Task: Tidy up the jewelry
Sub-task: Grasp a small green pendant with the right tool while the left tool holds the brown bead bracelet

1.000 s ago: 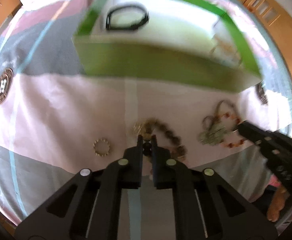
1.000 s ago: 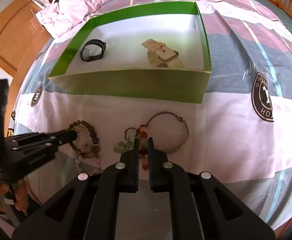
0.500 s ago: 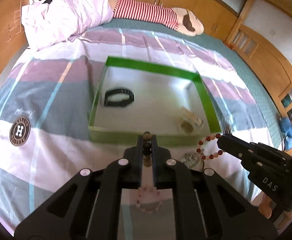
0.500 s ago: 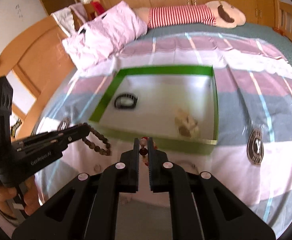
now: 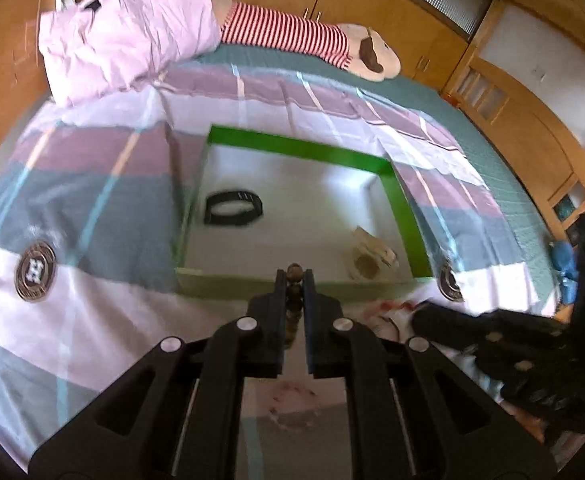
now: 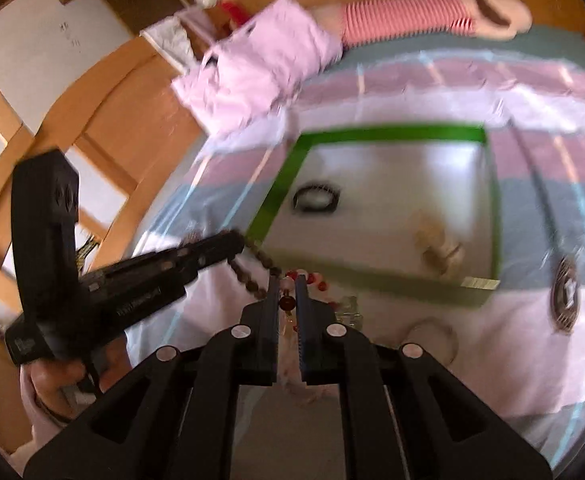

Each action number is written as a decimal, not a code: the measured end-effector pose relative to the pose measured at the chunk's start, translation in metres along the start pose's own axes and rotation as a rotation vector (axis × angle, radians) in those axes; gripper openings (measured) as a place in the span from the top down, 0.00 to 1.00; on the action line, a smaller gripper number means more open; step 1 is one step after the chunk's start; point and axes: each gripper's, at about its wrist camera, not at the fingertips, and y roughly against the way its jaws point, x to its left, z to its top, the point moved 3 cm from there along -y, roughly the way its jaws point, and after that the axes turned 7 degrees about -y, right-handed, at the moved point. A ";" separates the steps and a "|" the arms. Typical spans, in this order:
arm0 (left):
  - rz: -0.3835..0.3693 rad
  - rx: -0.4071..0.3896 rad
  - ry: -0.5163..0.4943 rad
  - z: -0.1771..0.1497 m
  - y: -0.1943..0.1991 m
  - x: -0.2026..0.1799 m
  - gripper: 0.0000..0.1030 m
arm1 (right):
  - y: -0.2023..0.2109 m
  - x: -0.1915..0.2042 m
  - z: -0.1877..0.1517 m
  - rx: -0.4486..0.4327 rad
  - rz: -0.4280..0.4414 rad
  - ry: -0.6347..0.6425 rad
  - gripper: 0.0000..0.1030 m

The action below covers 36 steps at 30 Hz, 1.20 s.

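**Both grippers carry beads in front of the green box**

The left gripper (image 5: pixel 293 276) is clamped on a brown bead bracelet (image 5: pixel 294 271); one round bead sits at its fingertips and more beads run down the narrow gap between the jaws. From the right wrist view the same strand hangs off the tip of the left gripper (image 6: pixel 236 240) and trails down toward the bedspread. The right gripper (image 6: pixel 287 280) is clenched on a red bead bracelet (image 6: pixel 287 303), with a dark red bead pinched between its fingers and a few more red beads spread just to the right of them.

Straight ahead of both grippers lies the green box (image 5: pixel 406 216), its near wall just past the fingertips. Inside it, ahead and to the left, sits a black band (image 5: pixel 233 213); ahead and to the right lies a tan watch (image 5: pixel 368 258). Below and right of the right gripper a thin metal bangle (image 6: pixel 432 338) rests on the bedspread (image 5: pixel 92 184), though motion blur softens it. The right gripper (image 5: pixel 424 318) itself shows low on the right of the left wrist view, blurred, with red smears beside its tip. Far beyond the box lie a pink pillow (image 5: pixel 124 36) and a striped plush toy (image 5: pixel 292 38).
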 end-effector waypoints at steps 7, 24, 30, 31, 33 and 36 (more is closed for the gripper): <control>0.023 0.061 -0.010 -0.016 -0.011 0.004 0.93 | -0.037 -0.052 -0.017 0.079 -0.411 -0.035 0.82; 0.033 0.076 0.002 -0.023 -0.009 0.010 0.93 | -0.109 -0.006 -0.072 0.305 -0.285 0.125 0.91; 0.024 0.039 0.001 -0.018 0.000 0.009 0.93 | -0.066 -0.004 -0.042 0.169 -0.212 0.076 0.98; 0.022 0.036 0.001 -0.017 0.000 0.008 0.93 | -0.059 -0.004 -0.037 0.147 -0.210 0.070 0.98; 0.025 0.046 0.006 -0.017 -0.003 0.009 0.92 | -0.058 -0.003 -0.028 0.125 -0.209 0.062 0.98; 0.040 0.116 0.004 -0.023 -0.020 0.011 0.81 | -0.059 -0.011 -0.025 0.138 -0.215 0.046 0.98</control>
